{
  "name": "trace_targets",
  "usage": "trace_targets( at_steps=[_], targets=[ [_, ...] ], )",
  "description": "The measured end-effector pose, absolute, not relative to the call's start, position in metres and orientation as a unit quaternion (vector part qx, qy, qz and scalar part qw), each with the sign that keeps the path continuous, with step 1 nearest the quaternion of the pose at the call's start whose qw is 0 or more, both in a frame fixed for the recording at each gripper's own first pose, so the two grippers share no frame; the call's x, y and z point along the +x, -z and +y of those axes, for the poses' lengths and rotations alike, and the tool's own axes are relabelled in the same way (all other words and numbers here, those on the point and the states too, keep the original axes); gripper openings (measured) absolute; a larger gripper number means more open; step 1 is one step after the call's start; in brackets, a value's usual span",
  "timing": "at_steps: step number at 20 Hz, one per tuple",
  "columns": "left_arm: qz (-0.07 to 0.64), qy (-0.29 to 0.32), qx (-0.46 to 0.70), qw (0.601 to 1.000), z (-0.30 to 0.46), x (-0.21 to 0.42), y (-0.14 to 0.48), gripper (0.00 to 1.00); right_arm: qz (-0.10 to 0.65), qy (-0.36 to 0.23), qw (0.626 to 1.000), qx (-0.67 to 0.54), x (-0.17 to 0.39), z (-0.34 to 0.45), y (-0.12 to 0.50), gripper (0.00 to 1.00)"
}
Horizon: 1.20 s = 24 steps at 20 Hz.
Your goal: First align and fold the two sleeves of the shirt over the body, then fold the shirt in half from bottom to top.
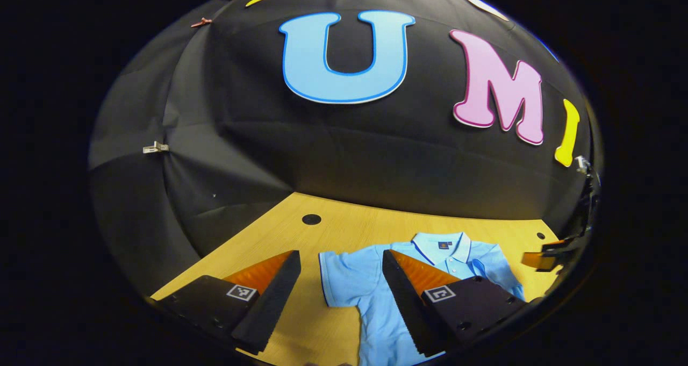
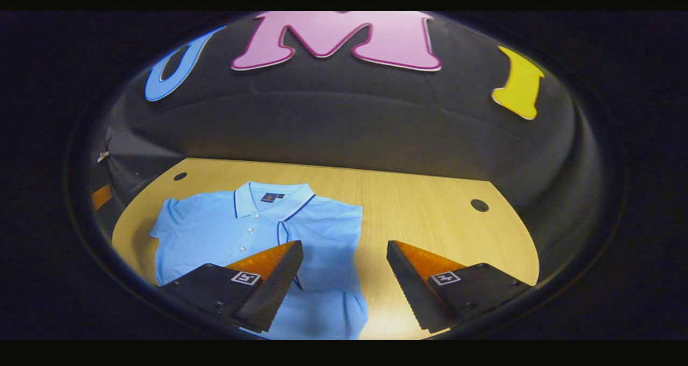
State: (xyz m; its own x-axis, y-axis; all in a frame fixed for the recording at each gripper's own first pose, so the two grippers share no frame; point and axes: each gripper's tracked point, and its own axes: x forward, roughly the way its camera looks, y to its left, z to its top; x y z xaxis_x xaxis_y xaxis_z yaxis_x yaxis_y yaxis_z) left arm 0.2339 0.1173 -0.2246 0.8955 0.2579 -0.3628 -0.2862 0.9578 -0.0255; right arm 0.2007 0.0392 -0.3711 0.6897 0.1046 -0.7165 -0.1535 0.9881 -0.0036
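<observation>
Right gripper view: shirt (image 2: pixel 226 231) beneath left-hand fingers (image 2: pixel 271 285).

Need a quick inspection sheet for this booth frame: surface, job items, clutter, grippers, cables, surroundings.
Surface: wooden table, light grain, with dark round holes near its far edge.
Job's things: light blue polo shirt lying front up, collar toward the wall. One sleeve spread out flat; the sleeve on the other side looks already folded over the body.
Clutter: nothing seen.
Grippers: left hand-held gripper open above the spread sleeve, holding nothing. Right hand-held gripper open over the shirt's edge, holding nothing.
Cables: nothing seen.
Surroundings: black cloth wall behind the table; small clips pin the cloth.
</observation>
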Motion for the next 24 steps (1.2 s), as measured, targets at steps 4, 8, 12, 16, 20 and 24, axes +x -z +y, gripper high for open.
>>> trace_targets(
  at_steps=[4,8,12,16,20,24],
  targets=[
    [0.217,-0.161,-0.073,0.960,0.140,0.278,0.272,0.97,0.384,-0.049,0.922,-0.012,0.185,0.000,0.352,0.98],
    [0.259,-0.175,-0.068,0.947,0.166,0.308,0.320,0.98,0.381,-0.016,0.925,-0.005,0.173,-0.058,0.336,0.98],
    [0.287,-0.173,-0.055,0.940,0.177,0.324,0.358,0.97,0.379,0.009,0.925,-0.020,0.159,-0.098,0.329,0.98],
    [0.317,-0.148,-0.022,0.937,0.173,0.339,0.382,0.97,0.384,0.014,0.923,-0.035,0.144,-0.108,0.334,0.98],
    [0.322,-0.126,-0.014,0.938,0.160,0.350,0.383,0.81,0.389,-0.001,0.921,-0.038,0.135,-0.094,0.340,0.98],
    [0.335,-0.094,0.006,0.938,0.141,0.355,0.385,0.25,0.392,-0.010,0.919,-0.026,0.130,-0.078,0.348,0.98]
  ],
)
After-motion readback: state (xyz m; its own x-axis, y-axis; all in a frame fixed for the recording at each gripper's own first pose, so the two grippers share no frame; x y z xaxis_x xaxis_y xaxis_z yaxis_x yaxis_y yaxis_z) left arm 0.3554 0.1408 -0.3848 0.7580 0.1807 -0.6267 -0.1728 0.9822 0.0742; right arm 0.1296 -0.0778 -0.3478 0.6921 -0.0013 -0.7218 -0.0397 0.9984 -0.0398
